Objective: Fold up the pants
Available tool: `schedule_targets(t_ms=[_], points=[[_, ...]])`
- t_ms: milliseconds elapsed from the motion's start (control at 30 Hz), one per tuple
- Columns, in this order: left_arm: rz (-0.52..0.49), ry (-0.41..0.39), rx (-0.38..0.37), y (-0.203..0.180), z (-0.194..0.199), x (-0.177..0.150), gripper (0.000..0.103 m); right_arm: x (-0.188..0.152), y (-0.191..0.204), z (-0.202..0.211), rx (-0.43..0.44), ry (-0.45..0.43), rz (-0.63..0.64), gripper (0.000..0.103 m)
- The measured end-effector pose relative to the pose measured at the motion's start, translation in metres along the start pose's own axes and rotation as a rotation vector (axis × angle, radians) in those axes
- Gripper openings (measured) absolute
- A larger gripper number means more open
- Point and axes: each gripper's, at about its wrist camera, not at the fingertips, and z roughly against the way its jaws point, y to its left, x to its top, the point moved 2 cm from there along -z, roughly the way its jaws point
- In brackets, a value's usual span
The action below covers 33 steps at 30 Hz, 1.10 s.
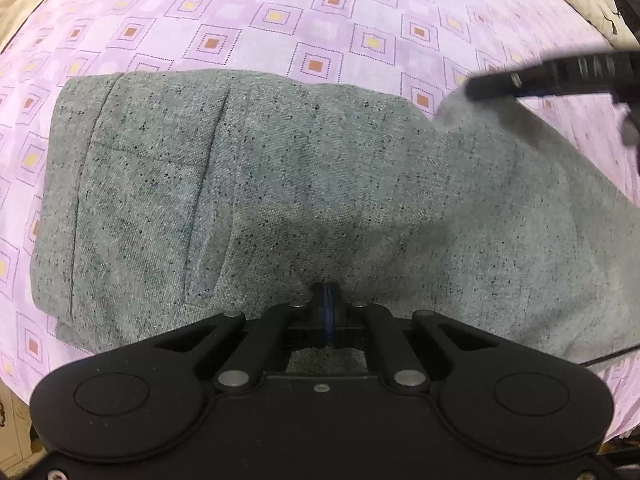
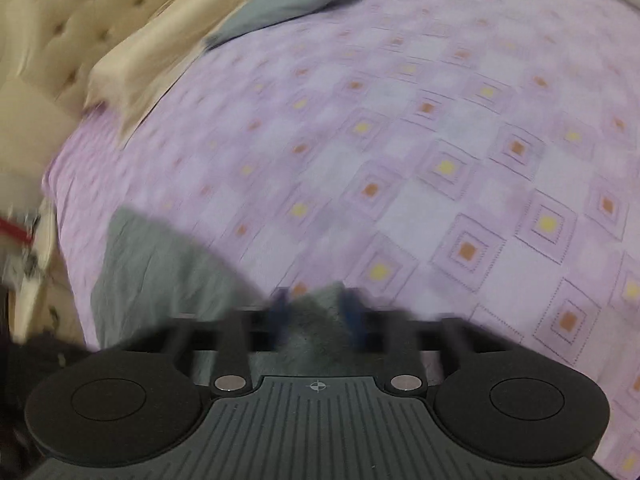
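The left claw (image 1: pixel 329 300) sits low over the grey pants (image 1: pixel 256 200), its two blue-edged fingers pressed together with no gap showing between them; the tips rest at the near edge of the cloth, and whether a fold is caught between them cannot be told. The pants lie spread on a lilac bedspread (image 1: pixel 280 20) patterned with small orange and yellow squares. Taking the pants as the landmark, the waistband end with its stitched seams and a pocket line lies on their left part, while the leg part runs off to the right and lifts up at its far right corner. There the right claw (image 1: pixel 520 80) reaches in as a dark, blurred bar, touching the raised cloth. In the right wrist view, which is smeared by motion, the right claw (image 2: pixel 316 312) has its blue fingers (image 2: pixel 350 316) set apart with a bunch of the grey pants (image 2: pixel 312 320) standing between them, so it pinches the cloth; more of the pants (image 2: pixel 160 272) hangs down to the left of it over the bedspread (image 2: pixel 440 140). Beyond the pants, at the far end of the bed, a cream pillow (image 2: pixel 152 52) lies against a tufted cream headboard (image 2: pixel 60 12), and a second heap of grey clothing (image 2: pixel 292 0) rests just beside the pillow.
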Motion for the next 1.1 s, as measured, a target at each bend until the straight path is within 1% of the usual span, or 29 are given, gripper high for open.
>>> schedule_targets(t_ms=[33,67,133,167,233,300,400,467,533,600,700,767,833,900,967,1100], points=[[-0.006,-0.001,0.001,-0.002,0.002,0.0,0.008,-0.007,0.01,0.002,-0.018,0.008,0.051,0.004],[-0.016,-0.009,0.008,-0.004,0.006,0.001,0.008,-0.017,0.02,0.004,-0.014,0.018,0.092,0.004],[-0.046,-0.052,0.022,-0.01,0.021,0.007,0.007,-0.036,0.037,0.008,-0.018,0.015,0.127,0.004],[-0.06,-0.082,0.014,-0.014,0.03,0.013,0.007,-0.045,0.042,0.01,-0.021,0.013,0.133,0.004],[-0.08,-0.15,-0.002,-0.021,0.045,0.029,0.008,-0.06,0.049,0.012,-0.027,-0.004,0.12,0.004],[-0.074,-0.205,0.003,-0.026,0.051,0.05,0.008,-0.067,0.05,0.013,-0.036,-0.022,0.086,0.004],[-0.028,-0.233,0.009,-0.029,0.041,0.079,0.008,-0.069,0.048,0.009,-0.041,-0.038,0.051,0.004],[-0.005,-0.21,0.032,-0.028,0.027,0.087,0.008,-0.07,0.046,0.008,-0.042,-0.052,0.042,0.004],[-0.003,-0.161,0.045,-0.022,0.014,0.081,0.008,-0.071,0.045,0.011,-0.034,-0.058,0.022,0.004],[-0.025,-0.141,0.058,-0.021,0.01,0.068,0.008,-0.072,0.04,0.013,-0.026,-0.071,0.0,0.004],[-0.053,-0.177,0.061,-0.023,0.013,0.046,0.008,-0.073,0.037,0.015,-0.017,-0.084,-0.02,0.005],[-0.059,-0.187,0.058,-0.02,0.012,0.037,0.008,-0.071,0.036,0.015,-0.009,-0.087,-0.03,0.005],[-0.072,-0.188,0.062,-0.022,0.013,0.038,0.008,-0.068,0.032,0.016,0.004,-0.096,-0.05,0.014],[-0.073,-0.193,0.063,-0.023,0.012,0.037,0.008,-0.064,0.031,0.016,0.021,-0.102,-0.068,0.04],[-0.066,-0.194,0.054,-0.02,0.01,0.038,0.008,-0.056,0.028,0.015,0.036,-0.102,-0.095,0.044],[-0.069,-0.196,0.028,-0.014,0.013,0.038,0.008,-0.037,0.018,0.005,0.049,-0.093,-0.169,0.046]])
